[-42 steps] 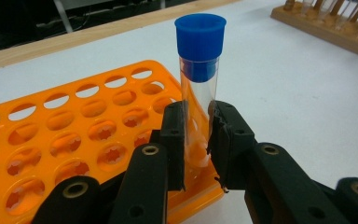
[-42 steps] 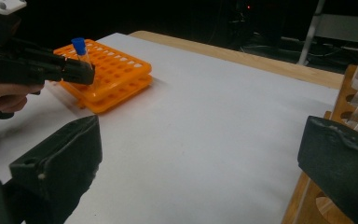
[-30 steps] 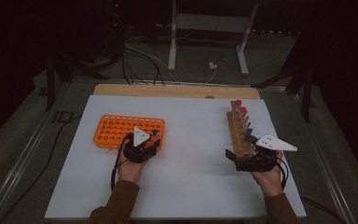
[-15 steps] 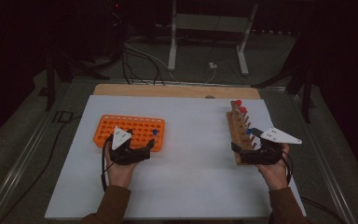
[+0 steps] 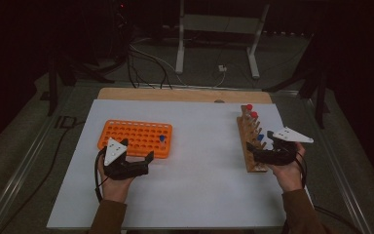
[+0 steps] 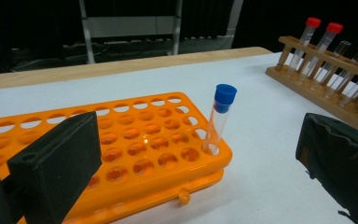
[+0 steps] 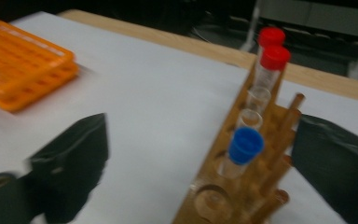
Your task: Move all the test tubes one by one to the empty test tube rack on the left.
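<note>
An orange tube rack (image 5: 135,138) lies at the table's left with one blue-capped tube (image 5: 162,140) upright in its near right corner. My left gripper (image 5: 147,162) sits just in front of that rack, its jaws just opened wide, nothing pressed between them. In the left gripper view the tube (image 6: 221,112) stands beyond the jaws. At the right, a wooden rack (image 5: 247,146) holds two red-capped tubes (image 5: 252,111) and a blue-capped tube (image 7: 243,147). My right gripper (image 5: 254,153) is at its near end. Its jaws have just been closing and straddle the rack, pads apart from the tube.
Clear uncapped tubes (image 6: 354,70) also stand in the wooden rack. The white mat (image 5: 199,161) lies on a wooden table, its far edge (image 5: 185,94) showing. Cables and a metal stand (image 5: 214,44) are on the floor beyond.
My left gripper opened, let go of the blue-capped tube in the orange rack, and drew back left toward the person. My right gripper edged forward along the wooden rack.
</note>
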